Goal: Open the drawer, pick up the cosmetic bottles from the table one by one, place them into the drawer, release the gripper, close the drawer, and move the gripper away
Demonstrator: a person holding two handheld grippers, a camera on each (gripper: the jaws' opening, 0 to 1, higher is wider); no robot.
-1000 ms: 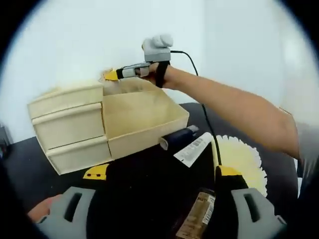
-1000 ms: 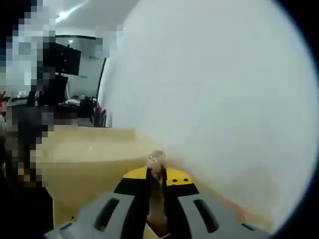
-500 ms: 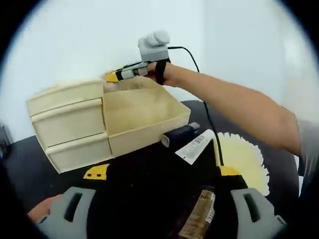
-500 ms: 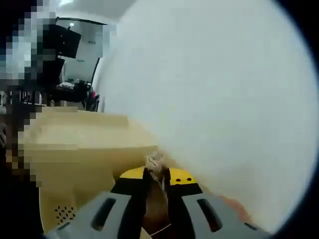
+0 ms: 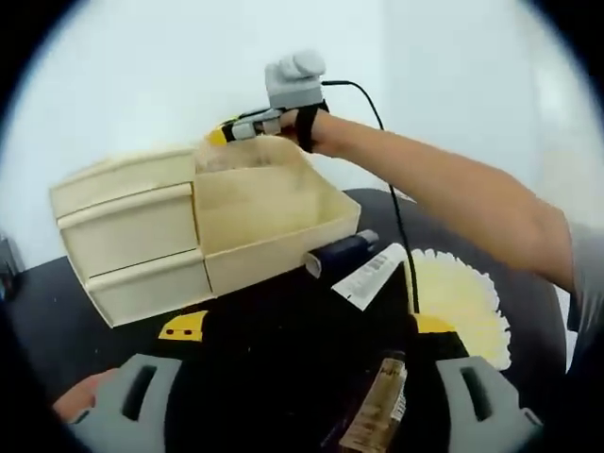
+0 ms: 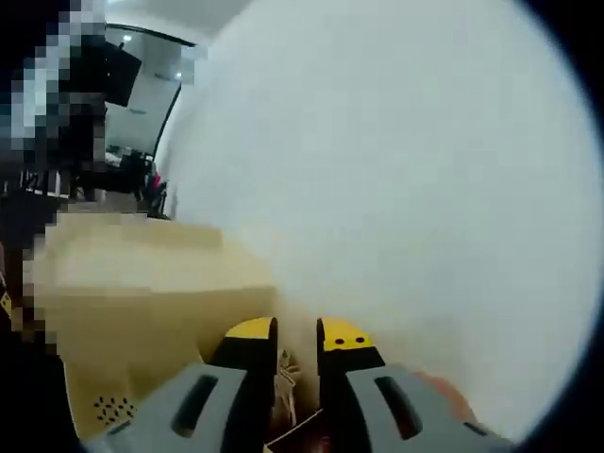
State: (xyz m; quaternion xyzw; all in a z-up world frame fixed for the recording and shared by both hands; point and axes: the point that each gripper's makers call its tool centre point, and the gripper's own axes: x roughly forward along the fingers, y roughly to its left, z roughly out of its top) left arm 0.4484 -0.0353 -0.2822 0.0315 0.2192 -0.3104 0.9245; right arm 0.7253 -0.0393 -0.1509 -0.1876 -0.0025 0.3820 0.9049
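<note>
While the right gripper point(image 5: 223, 133) hovers over the open drawer point(image 5: 274, 222), fingers slightly parted around a bottle point(image 6: 286, 377) pointing forward between them, the left gripper's point(image 5: 302, 340) spread fingers face a brown bottle point(image 5: 376, 408) lying on the tabletop point(image 5: 274, 330).

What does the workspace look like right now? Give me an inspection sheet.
Surface: black table.
Job's things: wooden drawer unit, one drawer pulled open; dark bottle, white tube and brown bottle on the table.
Clutter: cream pleated disc.
Grippers: right gripper over the open drawer, jaws parted, with a bottle between them; left gripper open, low over the table.
Cables: black cable running from the right gripper.
Surroundings: white wall; dim room beyond, in the right gripper view.
</note>
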